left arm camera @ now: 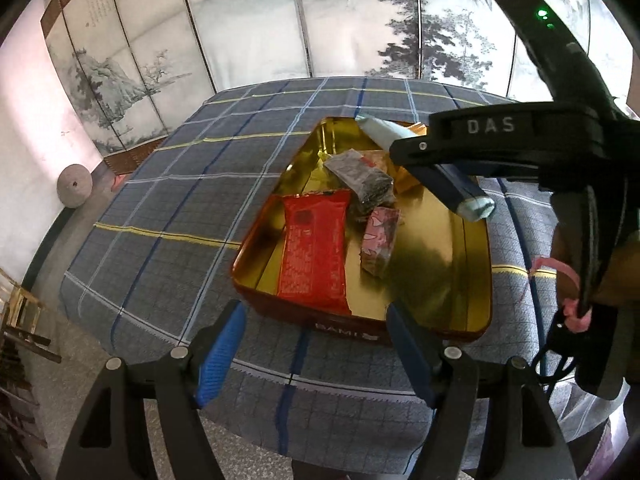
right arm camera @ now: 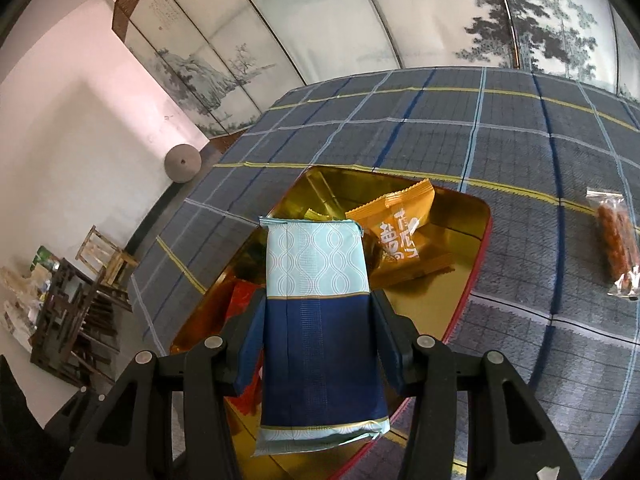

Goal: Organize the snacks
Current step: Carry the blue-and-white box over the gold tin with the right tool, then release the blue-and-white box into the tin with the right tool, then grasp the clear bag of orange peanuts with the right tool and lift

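1. You are holding the left gripper [left arm camera: 316, 344] above the near rim of the gold-lined tin [left arm camera: 448, 264], its blue pads spread apart with nothing between them.
2. The tin is sitting on the plaid tablecloth [left arm camera: 168, 200].
3. Inside it, a red packet [left arm camera: 312, 252] is lying at the near left, a pink packet [left arm camera: 378, 240] just beside it, and a dark packet [left arm camera: 364, 180] behind them.
4. Your right gripper [left arm camera: 448, 176] is reaching in from the right over the tin, clamping a blue and pale-green packet [left arm camera: 460, 192] that is sticking out on both sides of its fingers.
5. A painted folding screen [left arm camera: 248, 28] is standing behind the table.
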{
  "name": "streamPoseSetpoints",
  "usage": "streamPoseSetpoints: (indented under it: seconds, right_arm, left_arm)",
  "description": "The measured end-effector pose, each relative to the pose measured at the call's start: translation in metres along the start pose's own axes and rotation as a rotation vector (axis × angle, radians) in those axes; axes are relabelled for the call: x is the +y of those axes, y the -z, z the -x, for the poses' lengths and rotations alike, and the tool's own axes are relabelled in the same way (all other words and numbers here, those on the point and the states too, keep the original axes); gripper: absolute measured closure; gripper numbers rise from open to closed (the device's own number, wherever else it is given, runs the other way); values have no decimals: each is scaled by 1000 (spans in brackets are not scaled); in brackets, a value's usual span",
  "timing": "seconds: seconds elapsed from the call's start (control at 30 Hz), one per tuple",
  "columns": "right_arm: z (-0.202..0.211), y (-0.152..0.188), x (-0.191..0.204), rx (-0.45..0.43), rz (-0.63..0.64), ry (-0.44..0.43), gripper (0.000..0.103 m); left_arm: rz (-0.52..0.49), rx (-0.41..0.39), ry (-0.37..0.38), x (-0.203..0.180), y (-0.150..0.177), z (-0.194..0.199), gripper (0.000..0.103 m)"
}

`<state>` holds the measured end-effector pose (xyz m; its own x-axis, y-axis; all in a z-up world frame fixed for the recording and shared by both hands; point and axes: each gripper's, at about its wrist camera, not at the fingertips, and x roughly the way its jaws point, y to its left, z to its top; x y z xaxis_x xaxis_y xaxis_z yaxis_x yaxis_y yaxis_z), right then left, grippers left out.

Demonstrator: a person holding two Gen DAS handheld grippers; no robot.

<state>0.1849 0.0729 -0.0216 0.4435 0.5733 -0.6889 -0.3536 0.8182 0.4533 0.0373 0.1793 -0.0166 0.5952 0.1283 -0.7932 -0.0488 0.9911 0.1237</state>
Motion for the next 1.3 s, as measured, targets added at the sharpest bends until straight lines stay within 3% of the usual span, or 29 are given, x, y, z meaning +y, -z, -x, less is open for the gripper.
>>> streamPoseSetpoints:
  seconds: [0.4,0.7,0.83,1.0,1.07,1.13,1.3]
  right_arm:
    - [-14,1,8,25,4,2,55]
    - [-6,-1,12,-17,15,-6,54]
    - [21,8,1,-73,19,3,54]
    - [72,44,-50,-170,-32,106,48]
    - [88,52,-78,-187,-55,198,47]
    - [97,51,-102,-182,-79,272,47]
    - [102,28,-135,-186,-79,329,47]
  left_arm:
    - [13,1,20,6,1,-5,29]
    - [21,-2,21,7,2,-4,29]
    - [14,-1,23,7,2,-3,29]
    - [3,-25,21,6,7,1,29]
    - [6,-24,39,3,5,1,29]
    - [12,-21,68,0,4,2,29]
    - [-6,-34,95,-11,0,10,29]
